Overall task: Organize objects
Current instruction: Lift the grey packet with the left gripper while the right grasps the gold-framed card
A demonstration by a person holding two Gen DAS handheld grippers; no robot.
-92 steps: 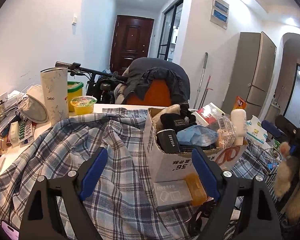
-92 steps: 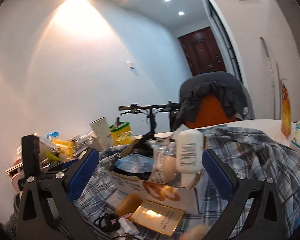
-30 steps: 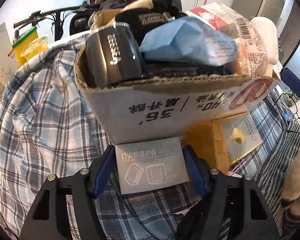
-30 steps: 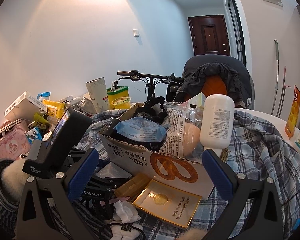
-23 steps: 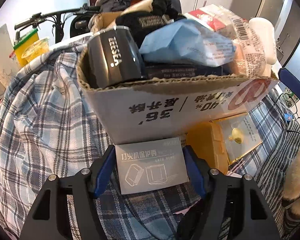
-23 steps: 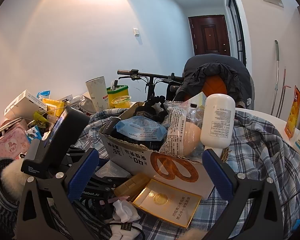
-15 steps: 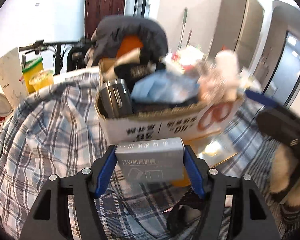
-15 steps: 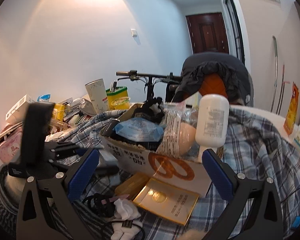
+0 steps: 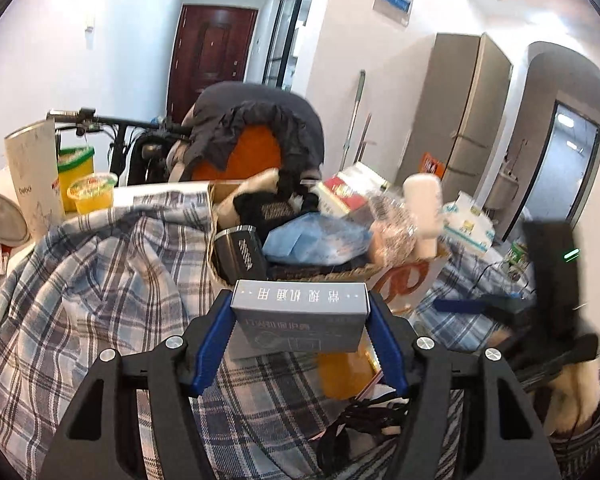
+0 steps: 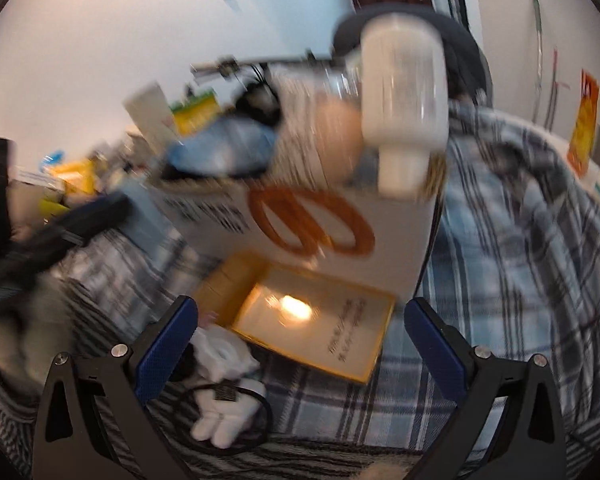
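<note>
Dropping that grey box (image 9: 300, 316) clamped in the left tool (image 9: 300, 334) into the crammed carton (image 9: 404, 280) looked likely to slide off the pile, while the right tool (image 10: 300, 344) hung wide open.

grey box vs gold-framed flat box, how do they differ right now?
The grey box is clamped between the left gripper fingers, lifted off the plaid cloth; the gold-framed flat box lies on it, ungripped, ahead of the open right gripper. Grey is matte, gold glares. Both are printed rectangular packs near the cardboard box.
</note>
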